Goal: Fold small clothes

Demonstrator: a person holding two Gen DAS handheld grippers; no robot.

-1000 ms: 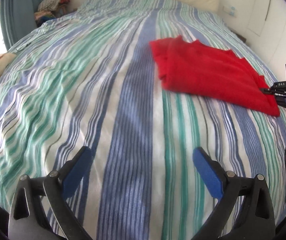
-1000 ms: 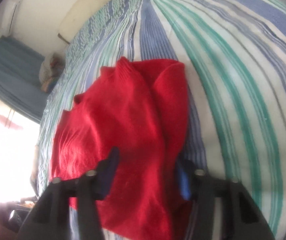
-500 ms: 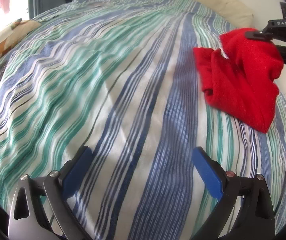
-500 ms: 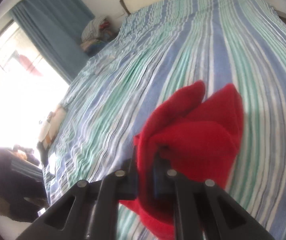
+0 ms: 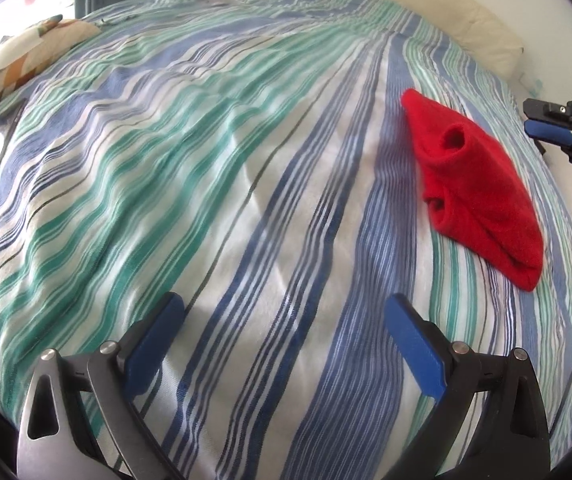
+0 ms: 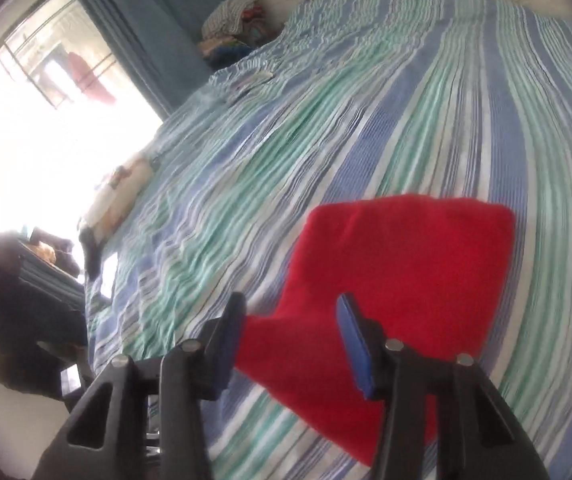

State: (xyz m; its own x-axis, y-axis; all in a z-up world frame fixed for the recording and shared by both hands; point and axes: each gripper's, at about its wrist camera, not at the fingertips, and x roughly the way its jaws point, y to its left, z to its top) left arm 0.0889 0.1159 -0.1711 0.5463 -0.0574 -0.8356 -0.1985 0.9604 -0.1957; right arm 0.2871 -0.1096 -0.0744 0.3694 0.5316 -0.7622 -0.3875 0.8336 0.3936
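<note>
A red knit garment (image 5: pixel 482 184) lies folded over on the striped bedspread (image 5: pixel 245 160), at the right in the left wrist view. In the right wrist view the red garment (image 6: pixel 402 280) lies just ahead of and under my right gripper (image 6: pixel 290 312), which is open and empty above its near edge. My left gripper (image 5: pixel 281 312) is open and empty over bare bedspread, well left of the garment. The right gripper also shows in the left wrist view (image 5: pixel 554 132), beside the garment's far right side.
A patterned pillow (image 5: pixel 33 52) lies at the bed's left edge. A cream headboard cushion (image 5: pixel 446 12) runs along the far end. A pile of clothes (image 6: pixel 233 20) sits by the blue curtain (image 6: pixel 145 20). Dark furniture (image 6: pixel 25 292) stands beside the bed.
My right gripper, shut on the garment and lifting it half a second ago, has let go and opened. The garment now lies folded over on the bed. My left gripper stays open.
</note>
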